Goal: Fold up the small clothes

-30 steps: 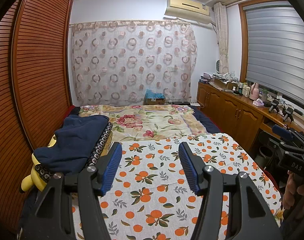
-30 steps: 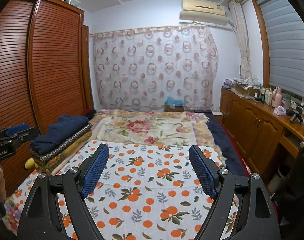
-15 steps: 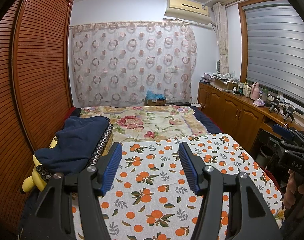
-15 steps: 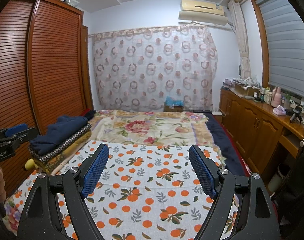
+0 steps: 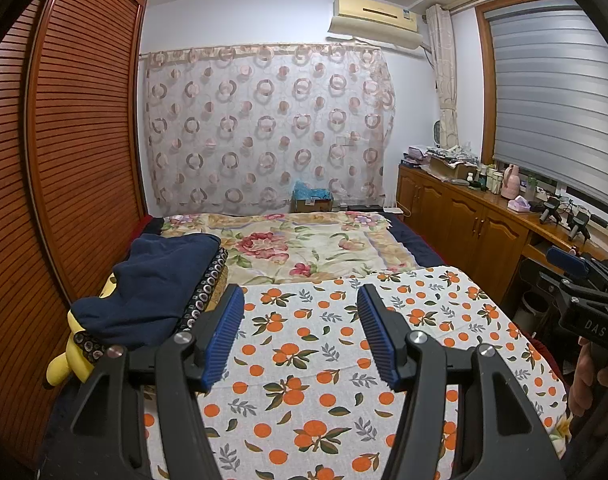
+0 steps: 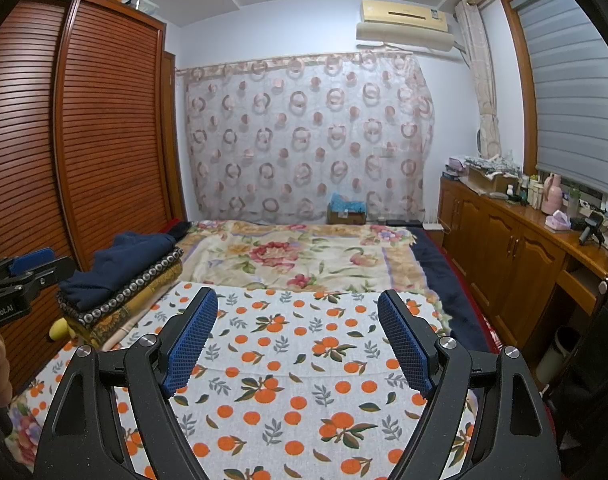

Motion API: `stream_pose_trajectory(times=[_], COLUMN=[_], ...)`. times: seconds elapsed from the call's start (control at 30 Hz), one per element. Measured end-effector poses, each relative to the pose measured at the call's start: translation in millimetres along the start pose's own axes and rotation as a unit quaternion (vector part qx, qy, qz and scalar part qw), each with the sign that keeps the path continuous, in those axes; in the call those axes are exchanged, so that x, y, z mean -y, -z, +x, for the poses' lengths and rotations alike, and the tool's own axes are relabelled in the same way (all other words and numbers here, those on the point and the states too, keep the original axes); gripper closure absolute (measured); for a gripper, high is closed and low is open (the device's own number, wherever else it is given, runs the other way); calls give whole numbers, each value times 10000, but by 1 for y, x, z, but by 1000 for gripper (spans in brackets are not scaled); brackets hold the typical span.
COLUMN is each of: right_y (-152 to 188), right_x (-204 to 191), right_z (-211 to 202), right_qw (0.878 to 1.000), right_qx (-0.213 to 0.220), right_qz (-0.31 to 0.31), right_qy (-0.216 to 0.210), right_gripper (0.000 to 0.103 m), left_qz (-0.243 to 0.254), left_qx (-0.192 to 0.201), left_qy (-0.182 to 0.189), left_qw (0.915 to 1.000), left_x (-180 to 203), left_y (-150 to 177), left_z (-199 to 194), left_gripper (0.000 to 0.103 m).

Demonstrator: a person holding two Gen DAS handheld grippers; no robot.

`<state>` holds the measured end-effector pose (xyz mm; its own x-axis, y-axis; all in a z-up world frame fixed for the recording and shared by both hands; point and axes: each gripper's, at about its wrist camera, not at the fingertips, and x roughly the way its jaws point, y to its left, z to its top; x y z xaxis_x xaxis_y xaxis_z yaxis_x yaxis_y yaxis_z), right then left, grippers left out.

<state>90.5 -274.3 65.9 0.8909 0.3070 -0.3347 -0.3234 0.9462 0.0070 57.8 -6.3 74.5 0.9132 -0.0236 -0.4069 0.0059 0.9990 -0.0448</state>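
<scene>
Over orange-print cloth (image 5: 304,360), both tools level-ish, open

Slatted wooden wardrobe (image 5: 64,152), circle-patterned curtain (image 5: 264,128), wooden cabinets (image 6: 504,248) under blinds (image 5: 552,100).

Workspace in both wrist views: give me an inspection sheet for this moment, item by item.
Surface: bed under a white cotton sheet printed with oranges, flat; a cream floral blanket lies beyond it.
Job's things: stack of folded clothes topped by a navy garment at the bed's left edge; none on the sheet.
Clutter: yellow plush toy under the stack.
Grippers: left claw open, empty, above the sheet; right claw open wider, empty.
Cables: a few by the stands on the wooden side cabinet; none on the bed.
Surroundings: slatted wooden wardrobe, circle-patterned curtain, wall air conditioner, window blind.
</scene>
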Motion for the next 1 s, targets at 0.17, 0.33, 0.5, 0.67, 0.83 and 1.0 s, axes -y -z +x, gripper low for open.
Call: stream_pose_trajectory(times=[0.17,0.33,0.5,0.67,0.83,1.0], right_y=[0,0,0,0,0,0], right_x=[0,0,1,2,2,2], right_z=[0,0,0,0,0,0], right_qw=[10000,10000,10000,10000,10000,10000], right_qx=[2,2,2,-1,-3,3], right_qz=[-3,1,0,4,3,2], right_qy=[1,1,2,5,0,5], right_gripper=[19,19,19,19,19,19], left_qz=[-1,5,5,8,8,12], left_qx=[4,3,9,9,17,14], left_qy=[-5,-4,-5,-6,-5,-4], left_qw=[10000,10000,10000,10000,10000,10000], left_x=[0,0,0,1,-1,0], left_y=[1,1,2,2,2,3], left_z=[0,1,1,1,0,0], left_gripper=[45,45,45,45,45,45])
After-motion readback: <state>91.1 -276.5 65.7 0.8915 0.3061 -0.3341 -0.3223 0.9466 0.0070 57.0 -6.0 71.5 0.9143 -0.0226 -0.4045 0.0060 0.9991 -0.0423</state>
